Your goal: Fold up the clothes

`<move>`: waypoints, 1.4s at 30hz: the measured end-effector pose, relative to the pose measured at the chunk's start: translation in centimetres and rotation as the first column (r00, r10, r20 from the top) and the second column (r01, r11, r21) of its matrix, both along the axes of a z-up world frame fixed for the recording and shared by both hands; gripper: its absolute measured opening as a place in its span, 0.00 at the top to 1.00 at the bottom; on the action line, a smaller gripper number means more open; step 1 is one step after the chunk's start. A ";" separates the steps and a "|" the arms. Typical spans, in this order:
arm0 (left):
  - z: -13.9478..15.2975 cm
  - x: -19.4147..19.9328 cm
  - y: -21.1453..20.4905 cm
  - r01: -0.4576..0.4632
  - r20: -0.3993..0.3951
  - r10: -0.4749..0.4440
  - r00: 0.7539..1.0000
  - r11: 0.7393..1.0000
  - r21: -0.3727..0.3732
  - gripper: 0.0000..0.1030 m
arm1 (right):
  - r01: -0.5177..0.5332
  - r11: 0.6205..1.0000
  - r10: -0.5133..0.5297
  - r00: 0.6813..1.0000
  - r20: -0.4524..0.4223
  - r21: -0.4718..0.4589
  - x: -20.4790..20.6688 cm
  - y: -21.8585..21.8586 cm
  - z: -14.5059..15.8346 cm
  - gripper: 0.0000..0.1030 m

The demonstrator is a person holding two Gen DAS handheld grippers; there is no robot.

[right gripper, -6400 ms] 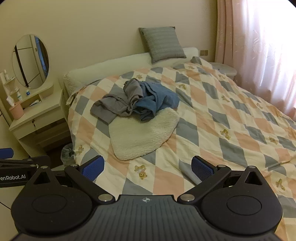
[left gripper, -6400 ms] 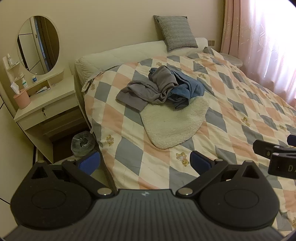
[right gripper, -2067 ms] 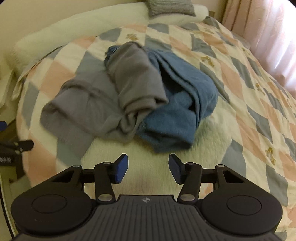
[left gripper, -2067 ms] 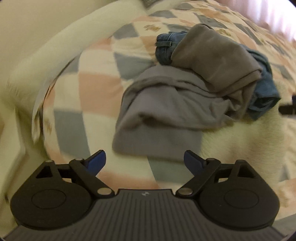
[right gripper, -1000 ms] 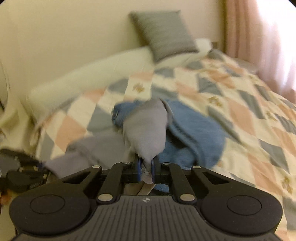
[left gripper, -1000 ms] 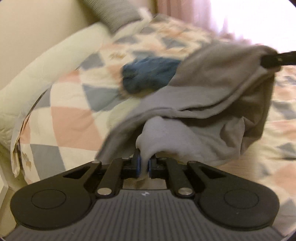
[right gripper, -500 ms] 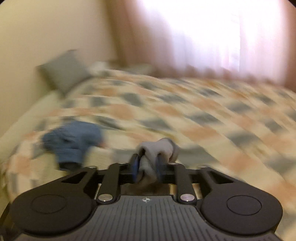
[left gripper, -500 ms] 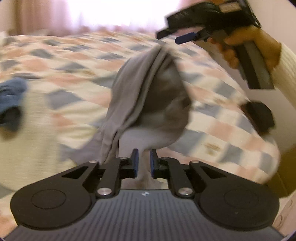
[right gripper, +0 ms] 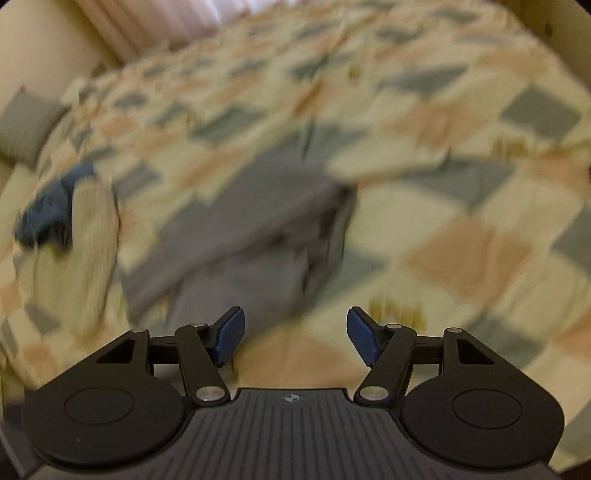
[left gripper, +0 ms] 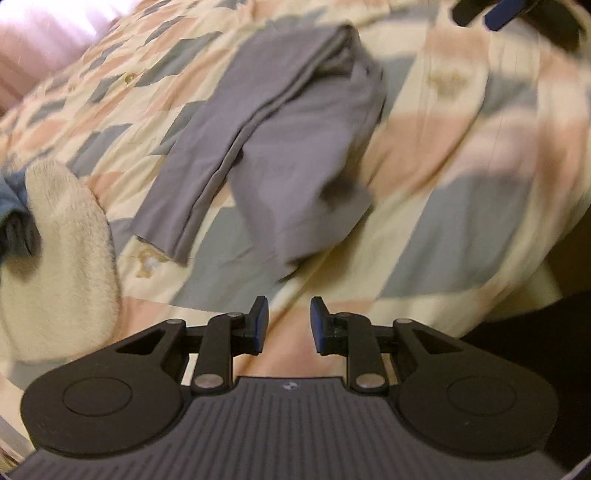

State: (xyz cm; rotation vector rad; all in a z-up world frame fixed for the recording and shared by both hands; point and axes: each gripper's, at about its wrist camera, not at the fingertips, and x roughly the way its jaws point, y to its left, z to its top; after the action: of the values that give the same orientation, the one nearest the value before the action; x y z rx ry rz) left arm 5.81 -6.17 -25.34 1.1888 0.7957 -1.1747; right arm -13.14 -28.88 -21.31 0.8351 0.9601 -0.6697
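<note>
A grey garment lies loosely spread on the checked quilt, with one long part stretched toward the left. It also shows blurred in the right wrist view. My left gripper is open and empty, just short of the garment's near edge. My right gripper is open and empty above the quilt, near the garment; its tip shows in the left wrist view at the top right. A blue garment lies at the left beside a cream fleece.
The bed's edge drops off at the right in the left wrist view, with dark floor beyond. A grey cushion sits at the head of the bed. Pink curtains hang behind the bed.
Both grippers have let go of the grey garment and opened. The garment now lies on the quilt, away from the blue one. Both cameras now tilt down toward the bed.
</note>
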 end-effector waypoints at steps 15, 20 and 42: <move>-5.6 13.7 3.2 -0.375 -0.472 0.332 0.817 0.927 0.002 0.71 | -0.728 0.503 0.613 0.681 -0.402 -0.466 12.1 21.0 -7.0 0.38; -7.2 17.4 2.3 -0.544 -0.659 0.445 0.607 0.837 0.063 0.67 | -0.793 0.374 0.595 0.603 -0.532 -0.480 15.5 22.9 -10.9 0.67; 3.1 19.4 0.3 -0.729 -0.844 0.326 0.426 0.677 -0.106 0.96 | -0.605 0.600 0.495 0.794 -0.351 -0.523 13.7 19.4 -3.2 0.34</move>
State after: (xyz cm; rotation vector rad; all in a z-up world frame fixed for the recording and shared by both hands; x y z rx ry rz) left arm 25.25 -5.91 -22.22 -0.1234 1.3330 -1.1803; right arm 0.52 -9.43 -24.50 -0.1361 0.9997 -0.4532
